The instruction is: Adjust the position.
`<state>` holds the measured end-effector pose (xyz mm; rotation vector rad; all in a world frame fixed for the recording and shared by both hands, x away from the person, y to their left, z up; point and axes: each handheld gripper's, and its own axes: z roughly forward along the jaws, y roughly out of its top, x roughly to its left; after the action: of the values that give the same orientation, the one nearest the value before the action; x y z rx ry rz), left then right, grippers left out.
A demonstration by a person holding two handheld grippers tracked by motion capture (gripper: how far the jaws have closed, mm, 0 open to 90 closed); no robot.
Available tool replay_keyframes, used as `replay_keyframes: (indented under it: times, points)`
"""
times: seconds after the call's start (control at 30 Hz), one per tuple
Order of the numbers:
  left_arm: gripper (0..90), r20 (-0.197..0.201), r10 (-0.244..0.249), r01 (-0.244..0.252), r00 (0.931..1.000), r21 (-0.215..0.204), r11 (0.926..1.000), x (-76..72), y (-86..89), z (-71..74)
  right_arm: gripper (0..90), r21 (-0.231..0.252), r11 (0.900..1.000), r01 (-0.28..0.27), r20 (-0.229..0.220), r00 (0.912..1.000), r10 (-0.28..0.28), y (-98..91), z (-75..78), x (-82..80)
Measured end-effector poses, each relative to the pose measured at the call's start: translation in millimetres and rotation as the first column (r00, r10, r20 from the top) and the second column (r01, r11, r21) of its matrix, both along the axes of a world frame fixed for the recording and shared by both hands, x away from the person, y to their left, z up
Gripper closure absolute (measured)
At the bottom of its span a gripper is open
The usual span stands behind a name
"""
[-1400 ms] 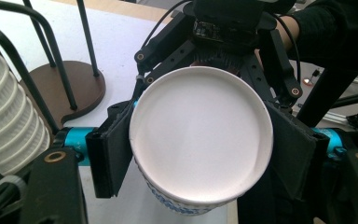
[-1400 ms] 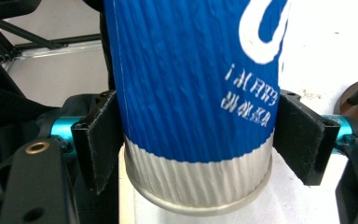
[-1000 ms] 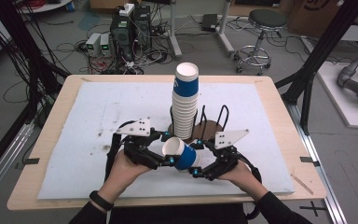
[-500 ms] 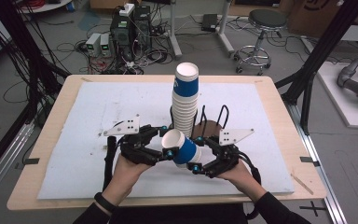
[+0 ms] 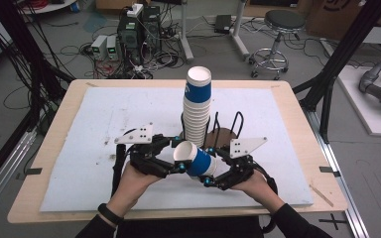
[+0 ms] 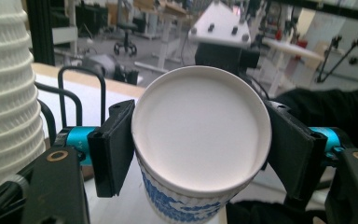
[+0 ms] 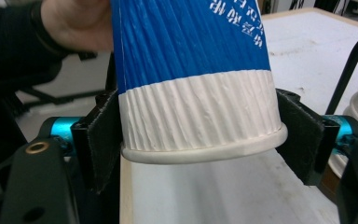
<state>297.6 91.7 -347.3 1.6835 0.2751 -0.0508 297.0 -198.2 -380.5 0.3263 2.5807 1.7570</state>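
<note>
A blue and white ribbed paper cup [image 5: 197,161] hangs tilted above the front of the table, its open mouth toward the upper left. My left gripper [image 5: 178,162] is shut on it just below the rim, and the white inside faces me in the left gripper view [image 6: 200,140]. My right gripper [image 5: 212,172] has just been closing on the cup's other end. In the right gripper view its pads [image 7: 103,140] lie against the white band of the cup [image 7: 196,70].
A tall stack of the same cups [image 5: 197,106] stands in a black wire holder [image 5: 230,130] on a round wooden base just behind the grippers. The stack is close on the left [image 6: 4,93]. A white mat [image 5: 104,124] covers the wooden table.
The cup lay level between the grippers a second ago; now its mouth is tipped up toward the left. The right gripper's jaws have come in against the cup. Both hands stay where they were.
</note>
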Motion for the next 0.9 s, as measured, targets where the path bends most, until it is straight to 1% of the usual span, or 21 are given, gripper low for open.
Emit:
replay_keyframes:
  times: [0.07, 0.13, 0.17, 0.2, 0.23, 0.3, 0.33, 0.37, 0.43, 0.47, 0.5, 0.53, 0.57, 0.6, 0.63, 0.67, 0.73, 0.77, 0.8, 0.83, 0.9]
  points:
    - [29.6, -0.004, -0.01, 0.01, 0.9999, 0.014, 0.9999, 0.3, -0.1, 0.7, 23.5, -0.023, 0.9997, -0.009, 0.003, 1.0, 0.009, -0.8, 1.5, -0.2]
    - [29.2, -0.013, -0.028, 0.029, 0.9995, 0.061, 0.9977, 1.6, -0.4, 3.0, 23.7, -0.046, 0.9987, -0.019, 0.012, 0.9997, 0.02, -1.7, 2.9, 0.3]
    - [29.2, -0.021, -0.046, 0.048, 0.9987, 0.116, 0.9921, 2.0, -1.2, 5.2, 23.8, -0.061, 0.9978, -0.026, 0.003, 0.9997, 0.026, -1.6, 3.8, 0.0]
    - [29.0, -0.021, -0.046, 0.048, 0.9987, 0.116, 0.9921, 2.0, -1.2, 5.2, 23.8, -0.083, 0.996, -0.031, 0.014, 0.9994, 0.032, -1.6, 4.8, -0.2]
    - [29.0, -0.026, -0.051, 0.054, 0.9984, 0.145, 0.9879, 1.9, -2.4, 5.9, 23.8, -0.083, 0.996, -0.031, 0.014, 0.9994, 0.032, -1.6, 4.8, -0.2]
    - [29.0, -0.014, -0.058, 0.06, 0.9982, 0.204, 0.9771, 1.1, -4.5, 6.6, 23.9, -0.126, 0.9916, -0.031, 0.022, 0.9992, 0.034, -1.0, 8.2, -1.3]
    - [29.5, -0.004, -0.071, 0.069, 0.9975, 0.264, 0.962, 0.5, -7.1, 6.9, 24.1, -0.136, 0.9901, -0.032, 0.027, 0.999, 0.036, -1.3, 9.2, -1.5]
    - [29.8, -0.001, -0.067, 0.065, 0.9977, 0.281, 0.9576, -0.1, -8.3, 6.7, 24.1, -0.154, 0.9876, -0.034, 0.03, 0.9988, 0.039, -1.5, 10.1, -1.6]
    - [30.2, 0.005, -0.077, 0.073, 0.997, 0.286, 0.9555, 0.1, -8.9, 5.4, 22.8, -0.192, 0.9808, -0.034, 0.047, 0.9979, 0.044, -1.1, 11.3, -1.7]
    - [30.1, 0.01, -0.077, 0.071, 0.997, 0.273, 0.9595, 0.5, -8.2, 4.7, 21.0, -0.194, 0.9804, -0.033, 0.054, 0.9976, 0.044, -1.5, 11.9, -1.9]
    - [30.0, 0.01, -0.077, 0.071, 0.997, 0.273, 0.9595, 0.5, -8.2, 4.7, 19.1, -0.185, 0.9823, -0.029, 0.059, 0.9975, 0.04, -2.2, 12.3, -1.7]
    - [30.0, 0.007, -0.072, 0.068, 0.9974, 0.243, 0.9677, 1.6, -6.6, 3.4, 18.1, -0.159, 0.987, -0.019, 0.054, 0.9982, 0.028, -3.8, 12.9, -1.1]
    - [30.0, 0.001, -0.07, 0.068, 0.9976, 0.222, 0.9728, 3.2, -4.7, 2.5, 18.1, -0.159, 0.987, -0.019, 0.054, 0.9982, 0.028, -3.8, 12.9, -1.1]
    - [30.1, -0.003, -0.062, 0.062, 0.9981, 0.159, 0.9853, 4.9, -0.3, 0.5, 17.7, -0.108, 0.9942, -0.005, 0.043, 0.999, 0.01, -8.0, 14.1, 0.1]
    - [30.1, -0.003, -0.062, 0.062, 0.9981, 0.159, 0.9853, 4.9, -0.3, 0.5, 17.7, -0.076, 0.9971, 0.003, 0.051, 0.9987, 0.001, -10.3, 14.6, 1.2]
    - [30.1, 0.003, -0.056, 0.055, 0.9984, 0.13, 0.99, 5.3, 2.4, -0.1, 17.7, -0.076, 0.9971, 0.003, 0.051, 0.9987, 0.001, -10.3, 14.6, 1.2]
    - [30.2, 0.001, -0.047, 0.047, 0.9989, 0.056, 0.9974, 6.6, 7.0, -1.1, 17.6, -0.014, 0.9997, 0.021, 0.026, 0.9994, -0.021, -15.1, 15.8, 1.8]
    - [30.3, 0.002, -0.044, 0.044, 0.9991, -0.009, 0.999, 7.4, 9.7, -2.3, 14.3, 0.042, 0.9984, 0.039, -0.004, 0.9992, -0.039, -18.4, 16.6, 3.2]
    - [30.3, 0.002, -0.044, 0.044, 0.9991, -0.009, 0.999, 7.4, 9.7, -2.3, 14.3, 0.042, 0.9984, 0.039, -0.004, 0.9992, -0.039, -18.4, 16.6, 3.2]
    - [30.3, -0.006, -0.048, 0.048, 0.9988, -0.054, 0.9974, 7.9, 10.0, -4.4, 14.3, 0.093, 0.9948, 0.043, -0.028, 0.9988, -0.04, -19.2, 16.8, 4.0]
    - [30.3, -0.006, -0.051, 0.05, 0.9987, -0.072, 0.9961, 7.7, 9.7, -5.7, 14.3, 0.139, 0.9894, 0.042, -0.043, 0.9984, -0.037, -18.6, 16.5, 3.2]
